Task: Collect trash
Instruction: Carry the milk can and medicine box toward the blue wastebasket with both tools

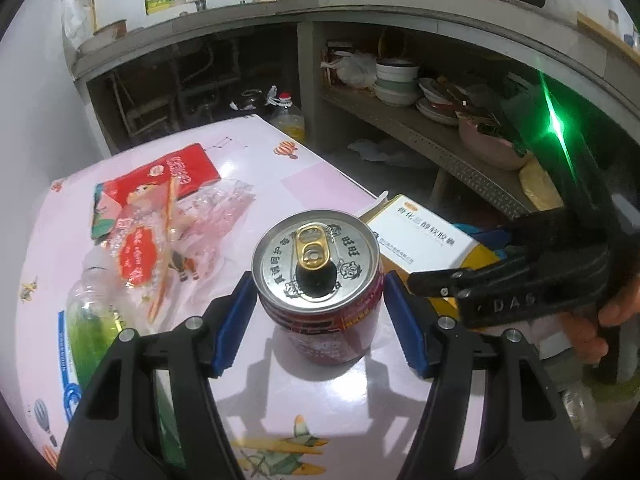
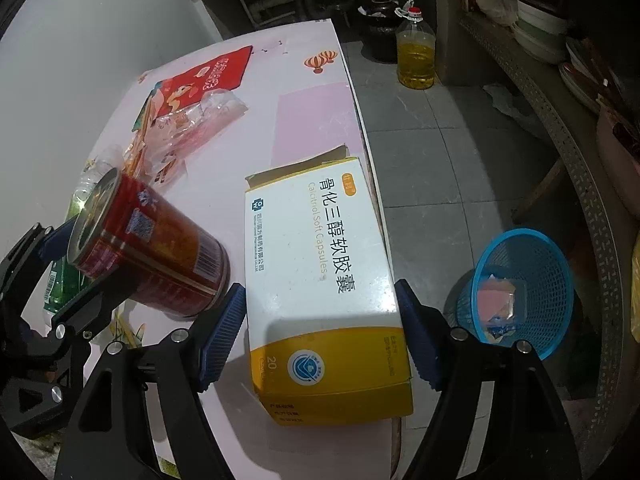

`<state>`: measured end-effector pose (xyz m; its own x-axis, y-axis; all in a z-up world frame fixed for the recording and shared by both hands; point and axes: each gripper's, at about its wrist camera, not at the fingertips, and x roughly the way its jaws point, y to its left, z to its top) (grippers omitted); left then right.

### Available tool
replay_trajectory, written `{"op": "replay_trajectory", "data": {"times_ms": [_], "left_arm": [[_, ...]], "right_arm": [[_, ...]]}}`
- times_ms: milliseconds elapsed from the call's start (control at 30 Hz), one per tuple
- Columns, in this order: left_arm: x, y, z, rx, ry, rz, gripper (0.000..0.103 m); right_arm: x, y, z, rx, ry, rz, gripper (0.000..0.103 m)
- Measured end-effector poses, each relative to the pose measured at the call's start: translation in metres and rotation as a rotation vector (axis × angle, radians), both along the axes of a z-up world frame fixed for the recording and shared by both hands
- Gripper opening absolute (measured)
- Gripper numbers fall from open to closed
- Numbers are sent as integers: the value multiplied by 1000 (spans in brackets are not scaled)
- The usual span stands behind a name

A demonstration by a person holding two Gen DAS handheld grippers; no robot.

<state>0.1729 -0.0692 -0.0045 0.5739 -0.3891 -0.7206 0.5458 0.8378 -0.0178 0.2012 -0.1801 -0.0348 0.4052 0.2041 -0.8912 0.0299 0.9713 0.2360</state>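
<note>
A red drink can [image 1: 320,280] stands upright on the pink table [image 1: 304,172]. My left gripper [image 1: 320,320] is open, its blue pads on either side of the can with small gaps. The can also shows in the right wrist view [image 2: 156,252]. A white and yellow medicine box [image 2: 324,280] lies flat at the table's right edge. My right gripper [image 2: 320,328] is open, its pads on either side of the box. Red snack wrappers [image 1: 160,184], a clear plastic bag [image 1: 192,232] and a clear bottle with green label [image 1: 92,320] lie to the left.
A blue mesh basket [image 2: 524,280] with some scraps stands on the tiled floor right of the table. An oil bottle [image 2: 416,52] stands on the floor farther back. Shelves with stacked bowls and plates [image 1: 400,80] run along the right.
</note>
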Motion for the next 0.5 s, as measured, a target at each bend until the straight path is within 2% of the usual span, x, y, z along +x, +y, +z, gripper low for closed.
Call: {"op": "replay_trajectory", "data": {"times_ms": [133,500], "left_arm": [[10,1,-5,-47,77,-6,62],[20,4,-10,-86,124,-10,63]], "right_arm": [[1,1,-2,-6,-1,14,75],[0,0,-5,-5,-24,14,75]]}}
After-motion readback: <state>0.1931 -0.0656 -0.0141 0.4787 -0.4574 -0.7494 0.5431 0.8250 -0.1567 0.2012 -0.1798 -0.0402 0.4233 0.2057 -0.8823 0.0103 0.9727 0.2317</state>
